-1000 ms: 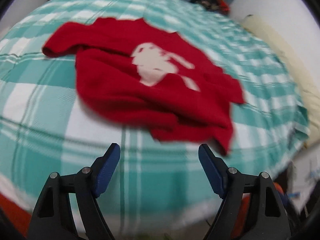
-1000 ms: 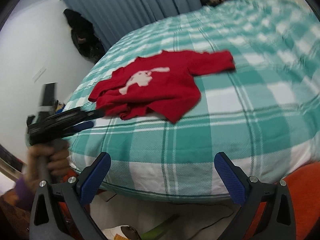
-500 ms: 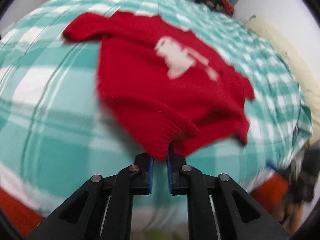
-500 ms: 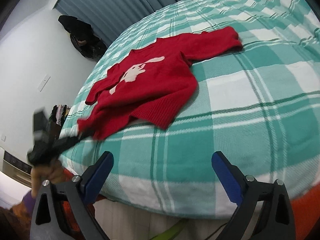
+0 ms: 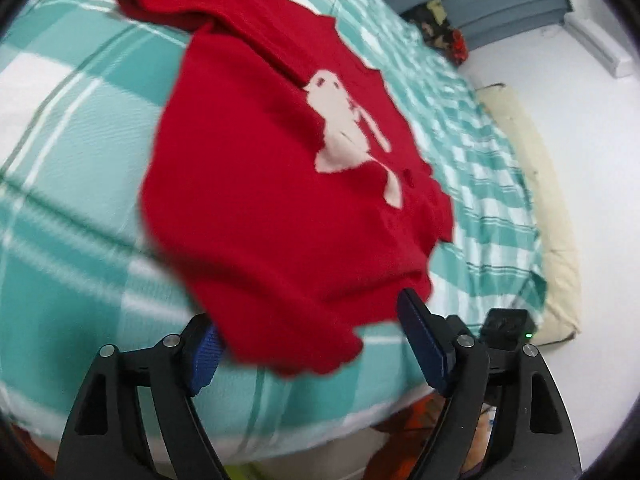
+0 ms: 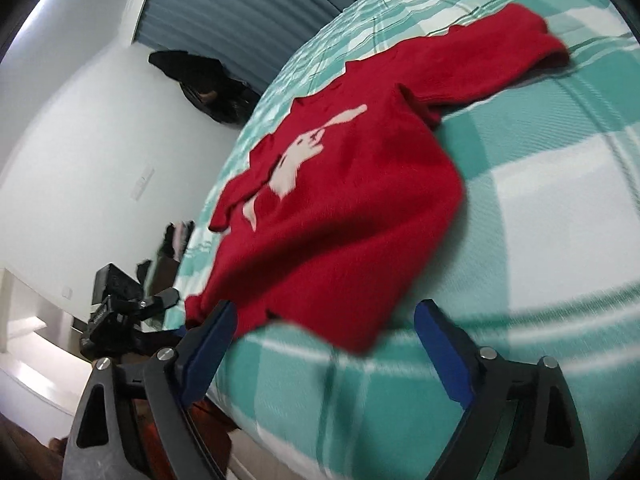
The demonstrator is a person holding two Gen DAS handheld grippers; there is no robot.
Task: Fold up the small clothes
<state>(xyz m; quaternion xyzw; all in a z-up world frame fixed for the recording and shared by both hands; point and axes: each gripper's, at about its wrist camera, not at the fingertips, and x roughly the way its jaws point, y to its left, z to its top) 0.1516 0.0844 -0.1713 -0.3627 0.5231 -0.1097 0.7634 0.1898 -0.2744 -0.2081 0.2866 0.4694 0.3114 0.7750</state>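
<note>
Showing left tongs, red sweater hem

red sweater between parted jaws

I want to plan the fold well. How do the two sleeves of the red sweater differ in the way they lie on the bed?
The outstretched sleeve runs straight out from the red sweater and shows its full length and cuff. The bunched sleeve stays creased against the body and looks short, with its cuff unclear. Both are the same red knit and rest on the checked bedcover.
</note>
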